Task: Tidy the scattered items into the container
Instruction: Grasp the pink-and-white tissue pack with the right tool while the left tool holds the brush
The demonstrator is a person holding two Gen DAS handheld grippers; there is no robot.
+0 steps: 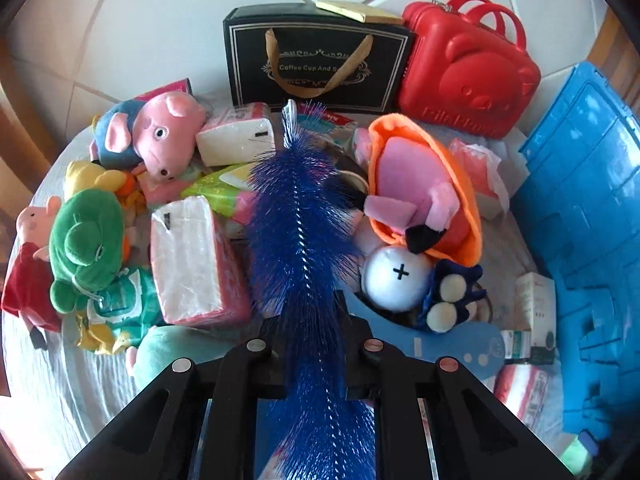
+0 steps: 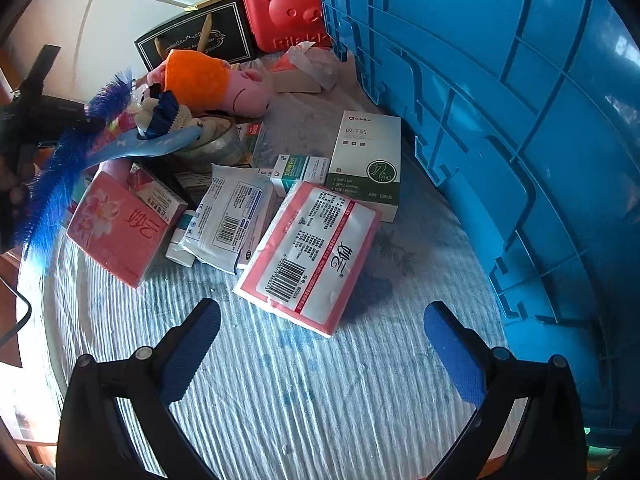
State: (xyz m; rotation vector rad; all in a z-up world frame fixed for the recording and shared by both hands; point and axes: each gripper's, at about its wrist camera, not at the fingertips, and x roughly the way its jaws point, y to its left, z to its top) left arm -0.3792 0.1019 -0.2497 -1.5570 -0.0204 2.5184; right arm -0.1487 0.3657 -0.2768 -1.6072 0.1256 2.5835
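Left gripper point(image 1: 316, 344) clamped shut on blue bristle brush point(image 1: 296, 216), above plush clutter. Right gripper point(image 2: 322, 328) wide open, empty. Risk: limp brush snagging toys en route to blue crate point(image 1: 584, 216) at right.

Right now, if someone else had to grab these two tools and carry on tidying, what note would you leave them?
Left tool: shut on the blue bristle brush, held above the pile.
Right tool: open, empty, hovering over the cloth near the pink tissue pack.
Blue crate: on the right edge of the table; its inside is not visible.
Done: brush picked up.
Left: drop the brush in the crate, then the plush toys, tissue packs and medicine boxes scattered on the cloth.
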